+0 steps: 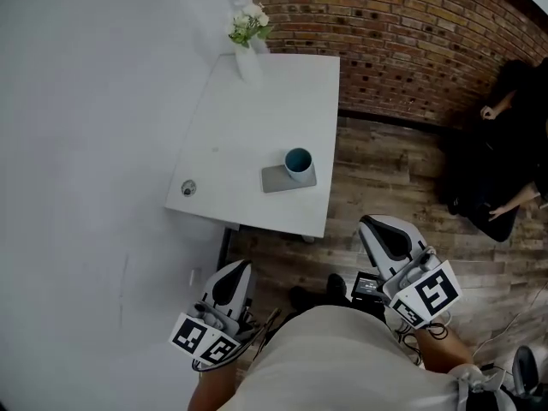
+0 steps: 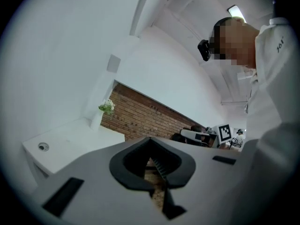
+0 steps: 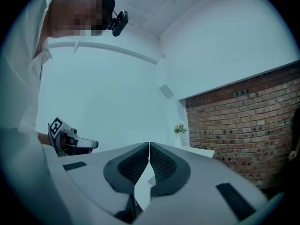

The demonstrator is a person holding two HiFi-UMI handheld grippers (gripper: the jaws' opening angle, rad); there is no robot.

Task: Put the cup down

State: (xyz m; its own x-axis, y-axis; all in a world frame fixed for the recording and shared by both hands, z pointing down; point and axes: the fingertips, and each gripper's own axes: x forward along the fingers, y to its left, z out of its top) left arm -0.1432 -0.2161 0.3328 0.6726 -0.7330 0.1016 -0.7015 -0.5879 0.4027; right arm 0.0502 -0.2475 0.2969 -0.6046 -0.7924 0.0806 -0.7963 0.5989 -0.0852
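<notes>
**Head view.** A white tabletop (image 1: 257, 110) stands against a white wall, with a brick wall behind its far end. The blue cup (image 1: 298, 162) stands upright on the tabletop, on a grey mat (image 1: 278, 180). It is close to the tabletop's near edge and towards the side away from the white wall. No tongs touch it. A vase of flowers (image 1: 248, 32) stands at the tabletop's far corner by the white wall. A small round fitting (image 1: 188, 187) sits at the near corner on that same side. Both tongs are off the tabletop, over the wooden floor (image 1: 385, 169) on the near side. The left tongs (image 1: 231, 282) are below the tabletop's near edge. The right tongs (image 1: 387, 238) are beyond its near corner on the open side. A person in dark clothes (image 1: 505, 144) is well apart from the tabletop, by the brick wall.

**Left gripper view.** The left tongs (image 2: 150, 142) appear closed, their tips meeting, though the lower gap is dim. Nothing is between them. The tabletop (image 2: 70, 139) lies beyond, with the vase (image 2: 104, 110) at its far end.

**Right gripper view.** The right tongs (image 3: 149, 146) are closed, with only a hairline between the ribbed pads, and they hold nothing. The tabletop's (image 3: 199, 150) edge shows past them with the vase (image 3: 179, 131) on it. The cup cannot be made out here.
</notes>
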